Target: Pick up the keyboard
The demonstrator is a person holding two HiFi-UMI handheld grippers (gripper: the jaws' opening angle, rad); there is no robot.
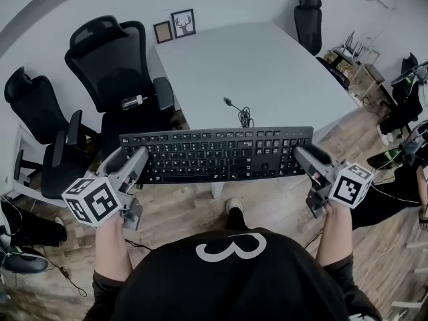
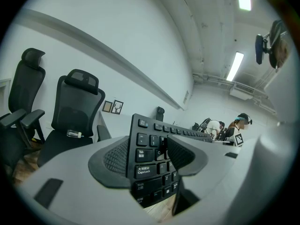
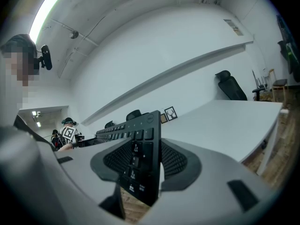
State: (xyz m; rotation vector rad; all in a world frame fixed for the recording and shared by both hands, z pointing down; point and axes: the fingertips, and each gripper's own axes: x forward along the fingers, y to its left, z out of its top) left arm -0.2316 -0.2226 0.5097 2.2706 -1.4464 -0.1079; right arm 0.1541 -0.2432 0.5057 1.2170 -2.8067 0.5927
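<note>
Just past the person's black shirt [image 1: 227, 279], the left gripper [image 1: 136, 159] and right gripper [image 1: 302, 156] each squeeze one end of the keyboard [image 1: 214, 154]. It is long, flat and black with white letters, held up in the air over the wood floor [image 1: 180, 212], near the white table [image 1: 267, 65].

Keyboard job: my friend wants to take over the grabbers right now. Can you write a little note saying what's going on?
Left gripper: shut on the left end of the keyboard.
Right gripper: shut on the right end.
Where it is: held about level in the air above the wooden floor, just in front of the white table. Its cable lies coiled on the table.
Done: gripped at both ends and lifted.
Left: nothing much; hold both ends firm and mind the cable, which might tug.
</note>
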